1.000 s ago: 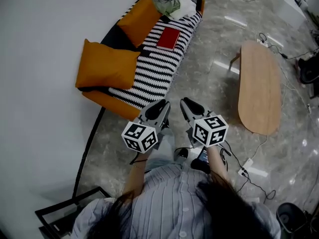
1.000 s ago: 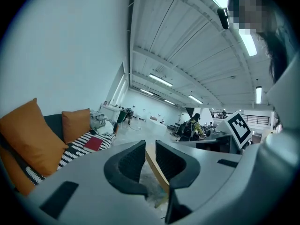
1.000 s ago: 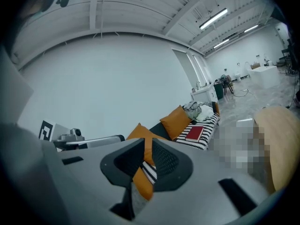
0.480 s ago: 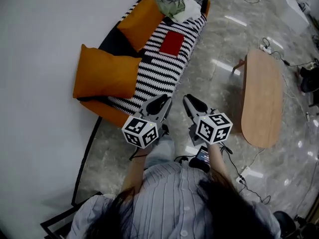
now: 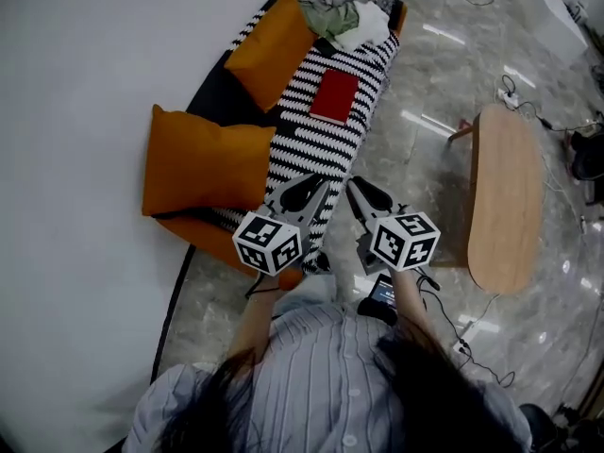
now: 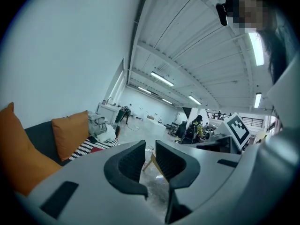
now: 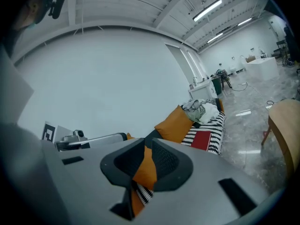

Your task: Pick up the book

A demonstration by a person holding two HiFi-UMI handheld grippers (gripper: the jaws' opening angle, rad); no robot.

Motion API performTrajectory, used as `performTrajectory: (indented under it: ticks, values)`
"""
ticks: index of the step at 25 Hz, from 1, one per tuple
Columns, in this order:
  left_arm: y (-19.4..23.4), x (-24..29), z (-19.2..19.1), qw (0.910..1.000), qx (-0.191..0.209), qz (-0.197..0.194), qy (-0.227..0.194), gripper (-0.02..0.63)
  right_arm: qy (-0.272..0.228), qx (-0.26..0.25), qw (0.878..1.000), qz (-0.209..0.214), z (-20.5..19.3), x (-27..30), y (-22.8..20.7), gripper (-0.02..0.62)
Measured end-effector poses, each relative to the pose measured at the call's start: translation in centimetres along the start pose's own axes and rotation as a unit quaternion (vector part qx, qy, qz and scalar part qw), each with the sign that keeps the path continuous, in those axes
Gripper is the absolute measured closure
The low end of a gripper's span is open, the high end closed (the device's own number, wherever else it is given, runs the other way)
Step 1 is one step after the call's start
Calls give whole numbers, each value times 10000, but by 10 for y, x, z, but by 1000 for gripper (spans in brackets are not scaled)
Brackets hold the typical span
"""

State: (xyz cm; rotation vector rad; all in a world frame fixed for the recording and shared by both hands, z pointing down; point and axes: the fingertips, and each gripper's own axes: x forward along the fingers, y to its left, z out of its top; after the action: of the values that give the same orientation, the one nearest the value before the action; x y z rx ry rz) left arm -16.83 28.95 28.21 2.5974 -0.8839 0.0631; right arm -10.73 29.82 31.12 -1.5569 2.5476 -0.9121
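Orange cushion [image 5: 272, 49] and clothes pile [image 5: 338, 9] lie beside the red book [image 5: 334, 96].

Thin red book [image 5: 334, 97], closed, lies flat on the striped sofa [image 5: 316, 144] seat at twelve o'clock, long edge pointing about one o'clock.

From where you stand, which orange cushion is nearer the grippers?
The cushion at the near end of the sofa, beside the left gripper; the other cushion sits farther along, by the book.
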Motion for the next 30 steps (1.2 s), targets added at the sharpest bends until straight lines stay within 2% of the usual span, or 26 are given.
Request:
performTrajectory:
  ticks: [6, 16, 23, 30]
  values:
    - [41, 16, 11, 9999, -65, -87, 9, 535, 17, 44, 9999, -138, 9, 38, -8, 537]
    - [55, 43, 6, 9996, -187, -92, 188, 535, 103, -45, 9997, -227, 25, 55, -36, 536]
    - [85, 82, 16, 9995, -161, 207, 174, 535, 207, 31, 9998, -75, 40, 88, -78, 535]
    - [91, 147, 37, 9978, -223, 621, 54, 535, 466, -222, 9983, 255, 85, 109, -133, 537]
